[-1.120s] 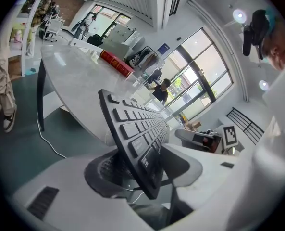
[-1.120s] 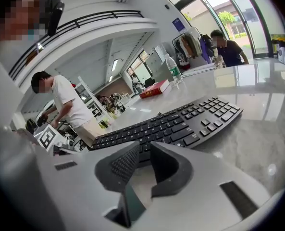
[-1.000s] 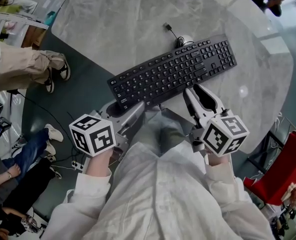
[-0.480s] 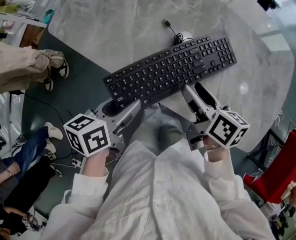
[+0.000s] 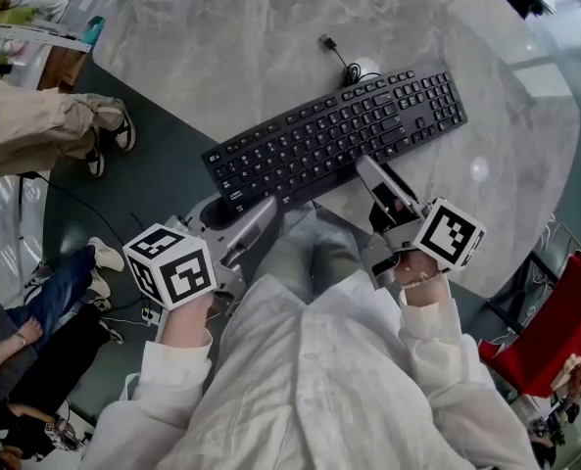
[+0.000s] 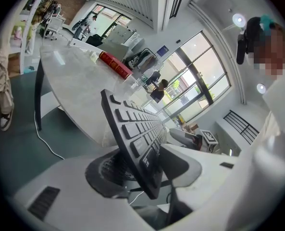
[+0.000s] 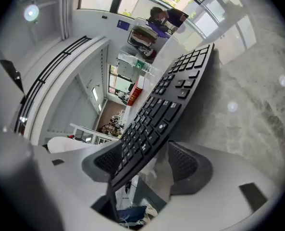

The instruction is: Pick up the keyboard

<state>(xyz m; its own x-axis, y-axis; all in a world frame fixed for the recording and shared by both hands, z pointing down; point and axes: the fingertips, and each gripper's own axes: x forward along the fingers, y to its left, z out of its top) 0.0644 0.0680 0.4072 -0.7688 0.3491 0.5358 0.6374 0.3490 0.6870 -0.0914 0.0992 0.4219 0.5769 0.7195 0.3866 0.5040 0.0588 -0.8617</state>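
Head view: a broad worktop (image 5: 270, 27) of pale grey, marble-veined stone with a rounded edge is filling most of the frame, above a dark teal floor (image 5: 163, 164). The person's white, loosely creased garment (image 5: 310, 380) is taking up the lower middle.

The keyboard (image 5: 339, 135), a long, flat slab of matte black plastic with rows of low square keys, is lying aslant on the worktop. Its near-left corner is hanging out past the stone edge.

The left claw (image 5: 246, 213), made of smooth light-grey plastic, is reaching in at that overhanging corner. In the left gripper view the keyboard (image 6: 132, 129) is standing edge-on between the jaws. A dark ribbed pad (image 6: 106, 172) is sitting against its underside and the other jaw is lying on the key side, so the claw appears to be clamping the corner.

The right claw (image 5: 373, 176) is meeting the near long edge further along, and its jaws have just been opening. In the right gripper view the keyboard (image 7: 166, 105) is passing between them. The jaws are spread wide, and a gap is showing between the board's underside and the ribbed pad (image 7: 183, 162), so nothing is being squeezed.

Each claw is carrying a white cube printed with black square markers, the left cube (image 5: 172, 262) and the right cube (image 5: 450, 233).

A thin black cable (image 5: 337, 55) is trailing from the keyboard's far edge across the stone.
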